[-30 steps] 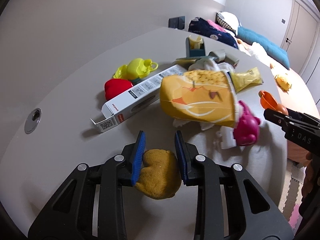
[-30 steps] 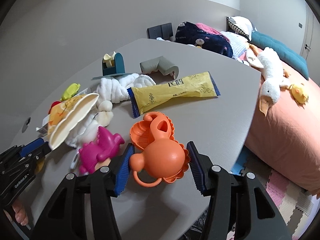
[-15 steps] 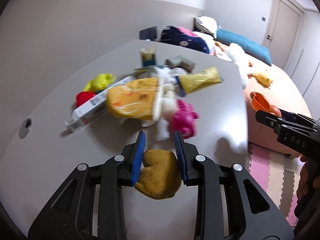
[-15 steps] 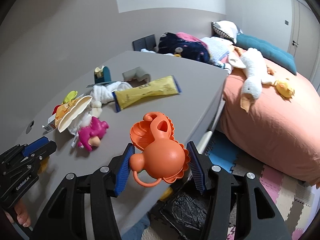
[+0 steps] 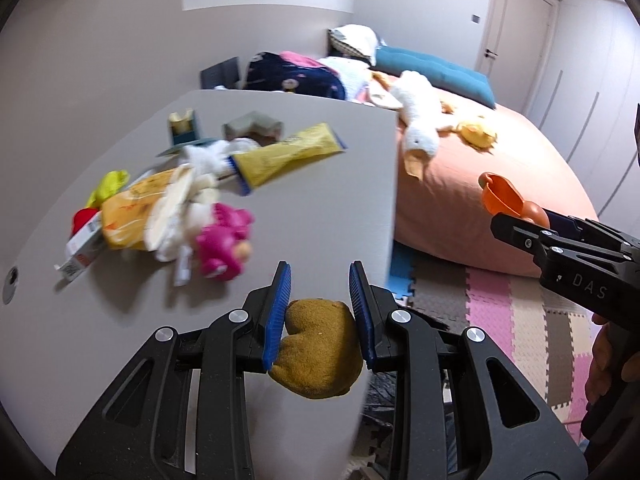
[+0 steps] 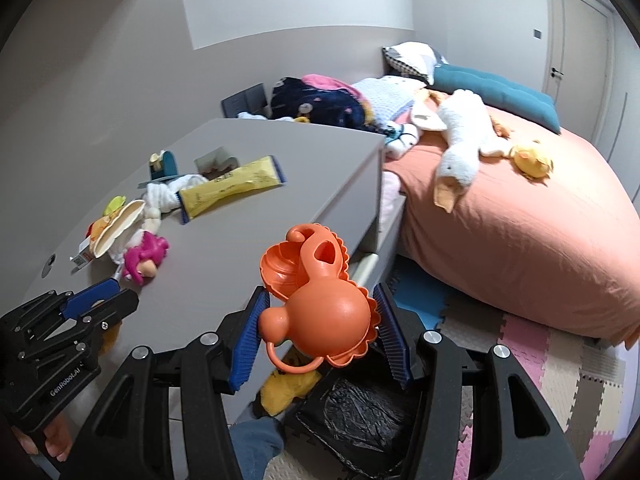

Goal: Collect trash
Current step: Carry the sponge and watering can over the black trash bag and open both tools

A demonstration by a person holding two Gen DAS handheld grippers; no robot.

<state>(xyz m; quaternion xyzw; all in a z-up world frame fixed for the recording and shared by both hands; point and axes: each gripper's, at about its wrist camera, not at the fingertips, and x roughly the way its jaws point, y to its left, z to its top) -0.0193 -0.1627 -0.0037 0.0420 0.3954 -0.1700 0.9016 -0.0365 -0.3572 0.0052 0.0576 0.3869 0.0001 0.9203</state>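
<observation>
Evidently both loads hang past the table edge point(image 6: 376, 184) for dropping into the black bag point(image 6: 360, 412) at six o'clock: the right gripper point(image 6: 320, 332) pinches an orange toy watering can point(image 6: 320, 296), the left gripper point(image 5: 320, 320) squeezes a brown plush lump point(image 5: 316, 356).

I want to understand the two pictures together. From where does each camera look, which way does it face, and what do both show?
Left wrist: sits on the left tongs, faces along the table toward the bed; shows its blue fingers around a brown lump.
Right wrist: sits on the right tongs, above the table's edge, faces the bed; shows an orange toy held over a black bag.
Shared: table clutter, white goose, each other's tongs.
</observation>
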